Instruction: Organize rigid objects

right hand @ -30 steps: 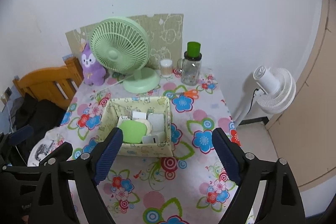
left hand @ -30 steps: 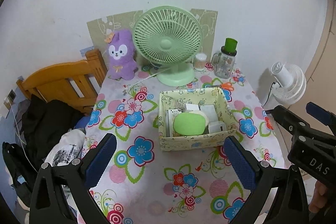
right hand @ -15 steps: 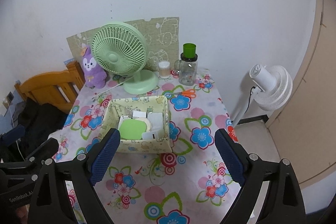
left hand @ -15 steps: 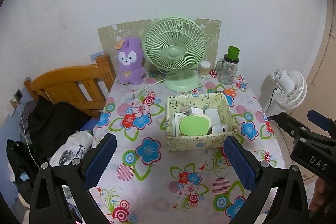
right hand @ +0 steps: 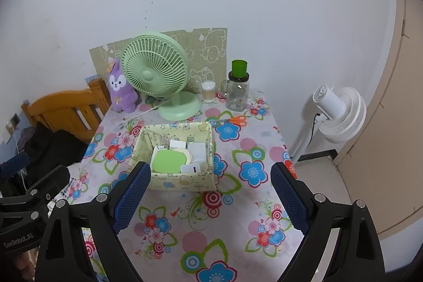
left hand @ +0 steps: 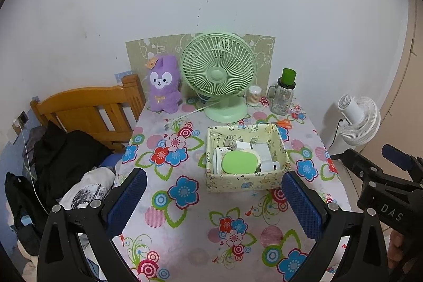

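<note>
— Left gripper?
— Hanging spread wide above the floral table, gripping nothing.
— Right gripper?
— Likewise gaping, empty, hovering over the near edge.
— Yellow box?
— Sitting mid-table, in front of the green fan, holding a green oval case and white chargers.

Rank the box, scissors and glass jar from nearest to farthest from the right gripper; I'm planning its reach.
From the right gripper, in its own view:
1. Box, just ahead, slightly left.
2. Scissors, behind the box, right.
3. Glass jar, at the back by the wall.
</note>
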### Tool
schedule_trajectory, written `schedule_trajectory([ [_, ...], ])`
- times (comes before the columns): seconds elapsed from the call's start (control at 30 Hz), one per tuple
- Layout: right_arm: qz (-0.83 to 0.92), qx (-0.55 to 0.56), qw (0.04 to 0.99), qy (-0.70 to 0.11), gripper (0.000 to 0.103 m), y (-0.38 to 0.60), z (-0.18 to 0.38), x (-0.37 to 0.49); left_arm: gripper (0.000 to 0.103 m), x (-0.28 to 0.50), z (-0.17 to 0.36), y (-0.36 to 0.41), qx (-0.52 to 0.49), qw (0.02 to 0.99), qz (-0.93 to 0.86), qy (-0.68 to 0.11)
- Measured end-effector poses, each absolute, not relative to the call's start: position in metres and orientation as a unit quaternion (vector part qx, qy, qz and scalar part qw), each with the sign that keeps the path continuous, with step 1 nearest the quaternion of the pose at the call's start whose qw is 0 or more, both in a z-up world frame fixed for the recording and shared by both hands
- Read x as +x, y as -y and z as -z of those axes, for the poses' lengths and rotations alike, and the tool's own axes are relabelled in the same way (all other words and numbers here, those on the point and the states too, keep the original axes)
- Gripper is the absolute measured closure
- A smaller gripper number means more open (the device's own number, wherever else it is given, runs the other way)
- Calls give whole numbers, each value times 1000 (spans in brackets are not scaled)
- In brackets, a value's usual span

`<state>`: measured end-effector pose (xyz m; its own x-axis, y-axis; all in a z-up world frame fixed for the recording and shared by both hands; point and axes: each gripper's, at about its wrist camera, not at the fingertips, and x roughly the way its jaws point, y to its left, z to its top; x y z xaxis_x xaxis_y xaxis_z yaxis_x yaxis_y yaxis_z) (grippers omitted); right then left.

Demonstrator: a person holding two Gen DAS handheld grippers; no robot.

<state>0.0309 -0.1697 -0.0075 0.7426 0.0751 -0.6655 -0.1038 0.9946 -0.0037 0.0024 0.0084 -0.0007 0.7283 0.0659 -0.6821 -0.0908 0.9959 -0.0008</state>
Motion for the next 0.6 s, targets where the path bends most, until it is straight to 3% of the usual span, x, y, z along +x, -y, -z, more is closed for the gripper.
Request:
schedule_trajectory([
  [0.6, -55, -21, 933, -354, 9, 166, 5, 27, 0, -1, 2, -15, -18, 929, -64, -365],
])
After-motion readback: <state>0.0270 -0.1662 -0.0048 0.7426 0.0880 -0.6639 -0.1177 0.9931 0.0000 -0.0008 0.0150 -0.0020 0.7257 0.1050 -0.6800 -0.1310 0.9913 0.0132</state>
